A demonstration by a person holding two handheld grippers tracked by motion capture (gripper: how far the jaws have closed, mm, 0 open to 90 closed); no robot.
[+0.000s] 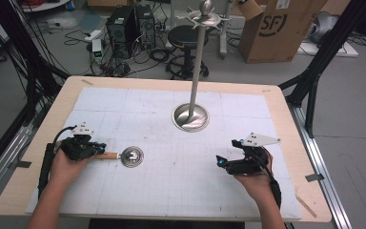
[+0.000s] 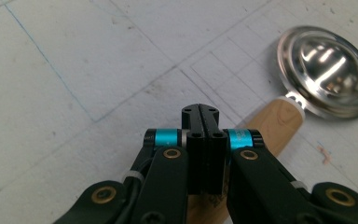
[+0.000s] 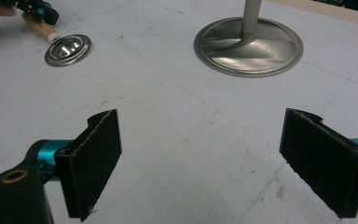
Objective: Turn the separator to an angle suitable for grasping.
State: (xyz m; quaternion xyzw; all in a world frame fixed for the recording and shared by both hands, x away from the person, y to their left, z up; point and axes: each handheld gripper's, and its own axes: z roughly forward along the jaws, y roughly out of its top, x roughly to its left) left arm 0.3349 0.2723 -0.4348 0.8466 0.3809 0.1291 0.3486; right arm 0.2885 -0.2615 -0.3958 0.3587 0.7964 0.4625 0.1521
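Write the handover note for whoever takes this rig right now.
Left gripper: jaws closed over the wooden handle of the ladle; whether they actually pinch it can't be told.
Right gripper: open, holding nothing, over bare mat.
Ladle lies flat, bowl up, on the mat. The metal stand is at table centre, nothing hung on it.
Done: left gripper at the handle.
Left, probably: lift the ladle and hang it on the stand.

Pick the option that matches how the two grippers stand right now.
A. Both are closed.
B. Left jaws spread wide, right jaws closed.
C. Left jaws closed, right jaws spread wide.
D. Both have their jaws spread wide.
C: the left gripper has its jaws pressed together above the wooden handle of the small round metal ladle, while the right gripper shows a broad gap between its pads.
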